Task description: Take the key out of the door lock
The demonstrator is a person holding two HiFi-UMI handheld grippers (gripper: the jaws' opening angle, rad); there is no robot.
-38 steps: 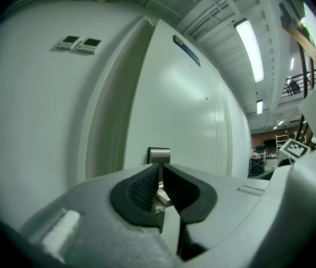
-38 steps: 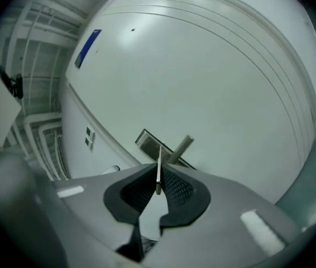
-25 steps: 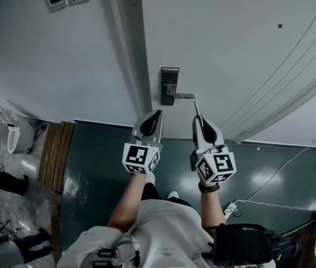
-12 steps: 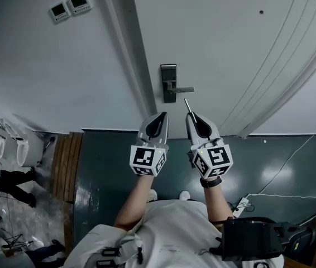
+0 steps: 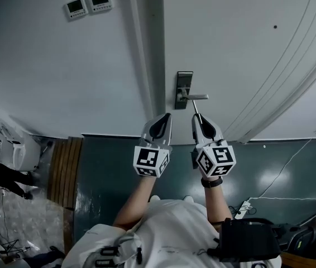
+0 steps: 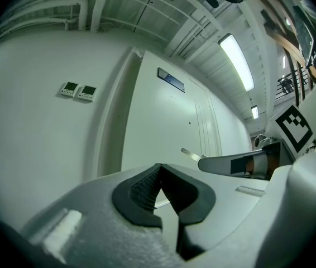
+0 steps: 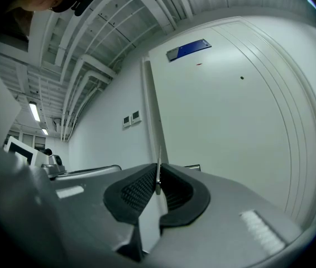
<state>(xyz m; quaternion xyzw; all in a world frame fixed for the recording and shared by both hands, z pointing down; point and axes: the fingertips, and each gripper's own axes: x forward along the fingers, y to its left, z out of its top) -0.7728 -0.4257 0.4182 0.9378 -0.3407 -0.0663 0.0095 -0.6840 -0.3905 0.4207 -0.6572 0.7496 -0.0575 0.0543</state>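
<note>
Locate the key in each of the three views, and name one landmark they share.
Head view: the key sticks up from the right gripper's tip, just below the door handle.
Left gripper view: the key is a thin strip right of centre, jutting from the right gripper.
Right gripper view: the key stands edge-on at centre, pinched between the fingers.
Shared landmark: the two wall control panels left of the door.

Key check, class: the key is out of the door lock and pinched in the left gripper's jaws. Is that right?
Not quite: the right gripper holds the key, as the right gripper view shows, its thin blade pinched between the pads. It is out of the door lock, as stated.
</note>
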